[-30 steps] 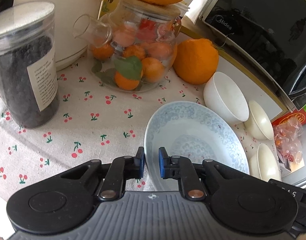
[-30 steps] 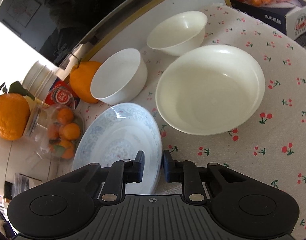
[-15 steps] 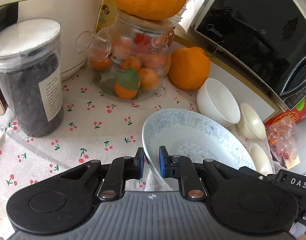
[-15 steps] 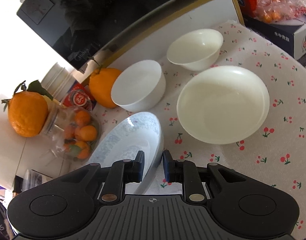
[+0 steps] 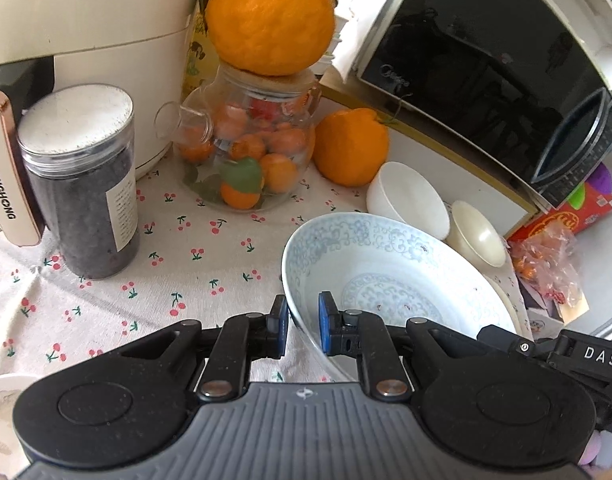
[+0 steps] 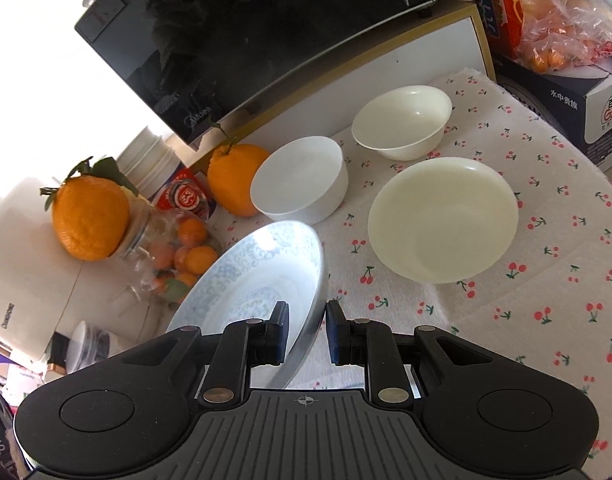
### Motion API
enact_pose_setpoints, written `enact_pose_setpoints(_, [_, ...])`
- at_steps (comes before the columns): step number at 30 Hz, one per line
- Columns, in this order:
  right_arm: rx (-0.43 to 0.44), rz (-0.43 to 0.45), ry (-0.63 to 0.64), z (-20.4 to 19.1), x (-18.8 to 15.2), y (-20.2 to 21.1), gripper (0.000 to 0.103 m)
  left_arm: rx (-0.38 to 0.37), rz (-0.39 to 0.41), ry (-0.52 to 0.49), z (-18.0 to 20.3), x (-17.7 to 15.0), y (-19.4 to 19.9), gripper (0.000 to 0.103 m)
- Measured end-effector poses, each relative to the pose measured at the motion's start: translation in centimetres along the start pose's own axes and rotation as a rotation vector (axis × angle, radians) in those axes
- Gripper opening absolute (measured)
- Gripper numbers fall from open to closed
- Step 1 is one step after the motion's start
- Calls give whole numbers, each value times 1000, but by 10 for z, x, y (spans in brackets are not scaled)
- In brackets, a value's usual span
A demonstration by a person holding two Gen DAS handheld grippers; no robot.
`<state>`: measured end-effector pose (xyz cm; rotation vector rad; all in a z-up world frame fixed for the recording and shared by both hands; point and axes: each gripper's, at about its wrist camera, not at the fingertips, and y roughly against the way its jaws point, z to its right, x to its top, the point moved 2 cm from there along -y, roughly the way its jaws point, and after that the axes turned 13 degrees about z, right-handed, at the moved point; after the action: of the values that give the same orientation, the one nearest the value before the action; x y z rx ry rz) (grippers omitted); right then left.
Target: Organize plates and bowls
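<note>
A blue-patterned plate [image 5: 385, 276] hangs tilted above the cherry-print cloth, held at two opposite rims. My left gripper [image 5: 302, 328] is shut on its near-left rim. My right gripper [image 6: 307, 332] is shut on the other rim of the plate [image 6: 262, 280]; its black body [image 5: 545, 348] shows beyond the plate in the left wrist view. On the cloth stand a white bowl [image 6: 302, 184], a cream bowl [image 6: 401, 120] and a wide cream shallow bowl [image 6: 441, 220]. The left wrist view also has the white bowl [image 5: 405, 196] and cream bowl [image 5: 475, 232].
A jar of dark contents [image 5: 82, 184] and a glass teapot of small oranges [image 5: 246, 152] stand left of the plate, by a cream cooker [image 5: 86, 8]. A large orange [image 5: 349, 148] and a black microwave [image 5: 485, 72] are behind; boxes and a bag [image 6: 565, 40] at the right.
Both grippers have risen with the blue-patterned plate between them, so the cloth and bowls look farther away. Both grips are unchanged.
</note>
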<state>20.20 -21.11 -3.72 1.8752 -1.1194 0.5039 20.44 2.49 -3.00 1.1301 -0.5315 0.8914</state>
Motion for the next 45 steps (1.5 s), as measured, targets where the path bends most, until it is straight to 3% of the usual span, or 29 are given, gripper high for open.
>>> enact_pose_setpoints(20, [1,-27,42,17,-16,72,20,-69,-17,-32,16,-20,51,14])
enact_pose_setpoints(34, [-23,-88,84,34,-39,94,20,-80,-39,-109,24,-45,70,15])
enact_pose_setpoints(45, [-40,-90,106,46,-47,107,20,-98,-123,-154,25,-74,73,17])
